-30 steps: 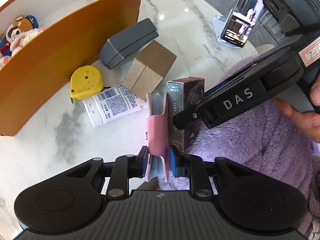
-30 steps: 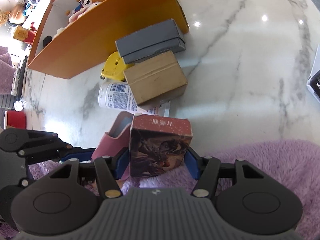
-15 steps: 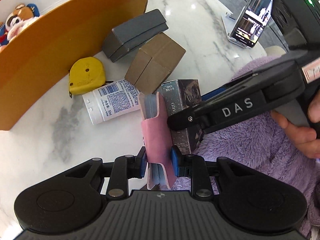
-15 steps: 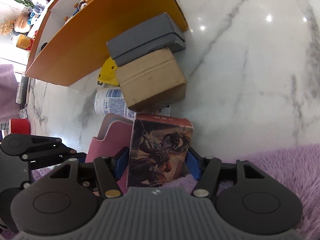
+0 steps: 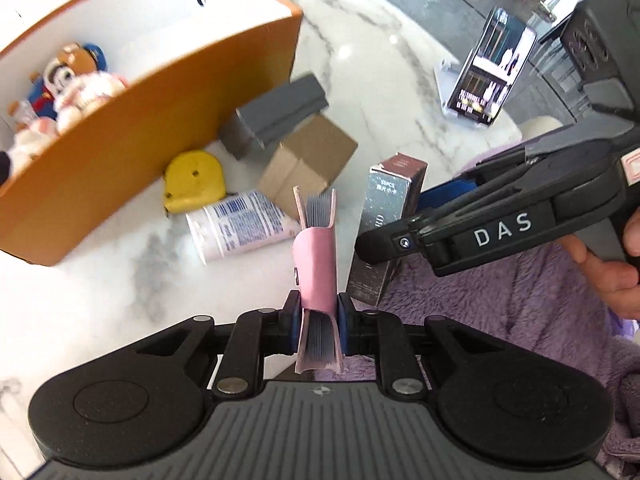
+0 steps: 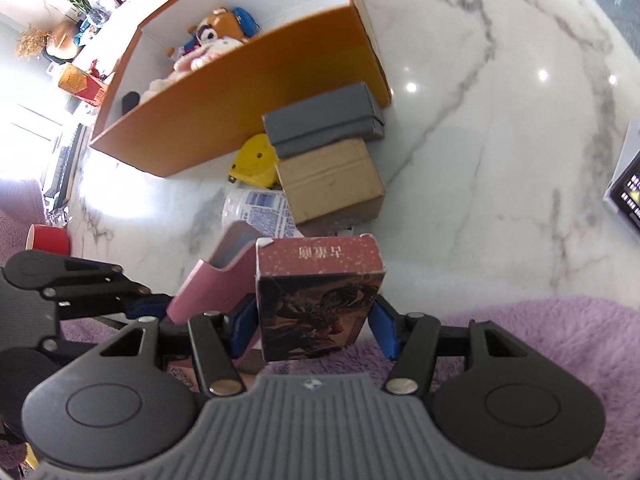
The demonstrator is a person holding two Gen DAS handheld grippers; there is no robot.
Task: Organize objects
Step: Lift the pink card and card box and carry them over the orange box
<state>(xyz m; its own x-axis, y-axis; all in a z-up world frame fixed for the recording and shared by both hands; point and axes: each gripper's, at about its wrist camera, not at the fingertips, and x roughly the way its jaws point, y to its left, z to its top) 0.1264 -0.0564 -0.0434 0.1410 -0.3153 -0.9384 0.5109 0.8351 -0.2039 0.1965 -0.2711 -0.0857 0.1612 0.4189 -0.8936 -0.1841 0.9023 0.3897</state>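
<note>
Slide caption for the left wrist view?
Left gripper clamps a pink card holder above the marble table, beside the right gripper holding a card box.

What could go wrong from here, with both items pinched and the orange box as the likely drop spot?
1. The left hand-held gripper pinches only the lower end of the pink card holder; the cards fanning from its top could slip out.
2. The right hand-held gripper holds the tall card box near its base, so it may pivot.
3. Both loads sit close together and could knock en route to the orange box.
</note>
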